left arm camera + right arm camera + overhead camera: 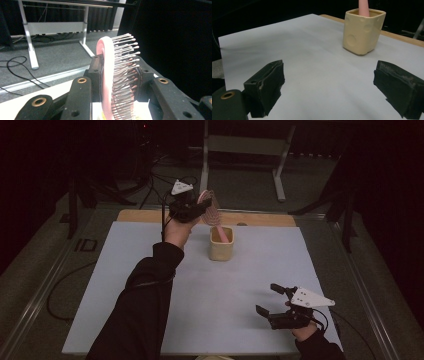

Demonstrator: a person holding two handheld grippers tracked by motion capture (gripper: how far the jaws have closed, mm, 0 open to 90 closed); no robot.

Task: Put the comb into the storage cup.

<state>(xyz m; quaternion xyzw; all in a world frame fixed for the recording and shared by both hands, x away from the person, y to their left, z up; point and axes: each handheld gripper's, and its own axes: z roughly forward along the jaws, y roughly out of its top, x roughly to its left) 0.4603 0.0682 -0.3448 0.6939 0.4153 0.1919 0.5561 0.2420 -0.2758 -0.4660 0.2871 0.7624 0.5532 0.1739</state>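
The pink hairbrush (211, 210), clamped by its head between the left gripper's (196, 206) fingers with its handle already in the cream holder (221, 245) on the surface (150, 270), should be lowered vertically before release, while the right gripper's (270, 300) fingers rest wide apart, empty.

A pink hairbrush (214, 215) stands tilted in the upper middle of the high view, its oval head up and to the left, its handle end down inside a cream holder (221, 249). In the left gripper view the brush head (108, 75) fills the centre, edge-on, with rows of metal bristles tipped with small balls pointing right. The holder (363, 32) is squarish with round dimples, upright at the upper right of the right gripper view, the pink handle (363, 8) rising from its mouth.
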